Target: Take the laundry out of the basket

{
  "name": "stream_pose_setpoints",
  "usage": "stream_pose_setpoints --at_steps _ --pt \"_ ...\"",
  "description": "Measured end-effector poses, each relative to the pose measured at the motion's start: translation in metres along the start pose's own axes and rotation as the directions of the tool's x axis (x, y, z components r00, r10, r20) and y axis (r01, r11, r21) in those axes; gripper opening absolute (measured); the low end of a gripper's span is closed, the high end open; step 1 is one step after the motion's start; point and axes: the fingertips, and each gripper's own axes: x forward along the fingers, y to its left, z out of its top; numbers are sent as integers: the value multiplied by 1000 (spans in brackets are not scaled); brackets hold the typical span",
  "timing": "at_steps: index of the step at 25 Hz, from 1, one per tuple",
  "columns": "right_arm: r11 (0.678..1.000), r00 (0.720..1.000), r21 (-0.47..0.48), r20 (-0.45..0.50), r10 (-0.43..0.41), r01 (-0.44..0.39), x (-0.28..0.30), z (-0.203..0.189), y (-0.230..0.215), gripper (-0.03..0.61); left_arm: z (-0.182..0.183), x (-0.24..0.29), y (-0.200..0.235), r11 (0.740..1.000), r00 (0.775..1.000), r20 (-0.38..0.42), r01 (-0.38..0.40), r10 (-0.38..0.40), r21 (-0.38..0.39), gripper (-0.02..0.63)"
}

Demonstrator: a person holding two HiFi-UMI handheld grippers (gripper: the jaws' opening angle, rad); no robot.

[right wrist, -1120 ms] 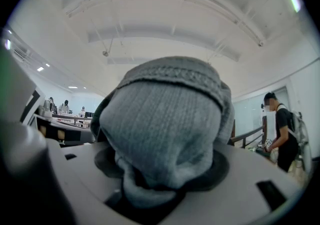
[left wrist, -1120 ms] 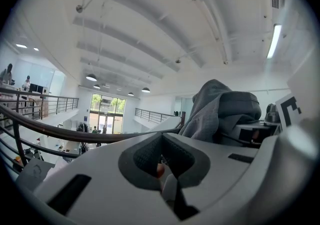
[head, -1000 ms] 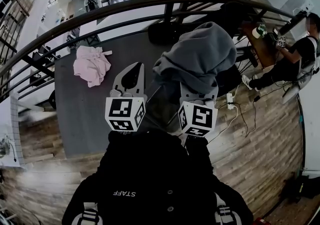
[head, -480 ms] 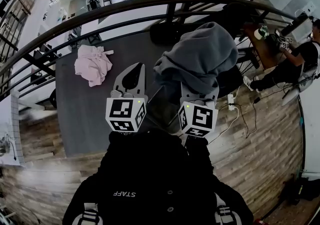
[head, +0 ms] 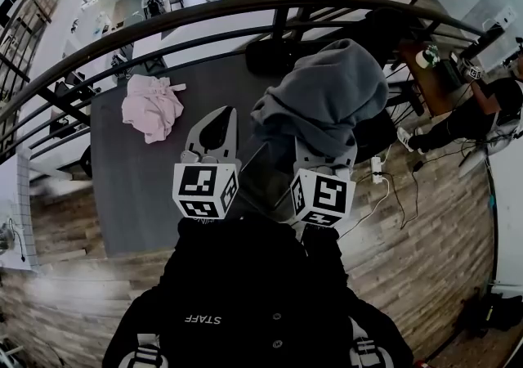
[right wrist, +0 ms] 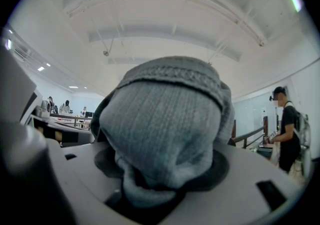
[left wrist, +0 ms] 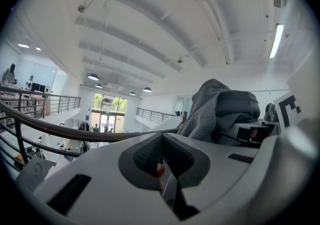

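Note:
A bulky grey knitted garment point(head: 323, 92) hangs over my right gripper point(head: 324, 148), held up above the right end of the dark grey table point(head: 122, 178). In the right gripper view the grey garment point(right wrist: 167, 114) fills the jaws of the right gripper point(right wrist: 165, 171), which is shut on it; the fingertips are hidden. My left gripper point(head: 211, 125) is beside it over the table, shut and empty. The left gripper point(left wrist: 161, 141) points upward, with the grey garment point(left wrist: 220, 109) to its right. A pink garment point(head: 151, 106) lies crumpled on the table's far left. I cannot make out a basket.
A curved black railing point(head: 245, 6) runs behind the table. A dark bulky shape point(head: 270, 54) sits at the table's far edge. A power strip with cables point(head: 377, 166) lies on the wooden floor to the right. A person point(head: 482, 105) sits at the far right.
Both grippers and the grey garment stay where they were. Only the person at the far right has shifted.

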Motion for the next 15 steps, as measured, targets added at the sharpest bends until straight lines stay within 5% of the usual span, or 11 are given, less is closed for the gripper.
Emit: stream_pose_setpoints --at_steps 15 --pt "1000 1000 -3 -13 -15 15 3 -3 -4 301 -3 5 -2 1000 1000 -9 7 -7 -6 2"
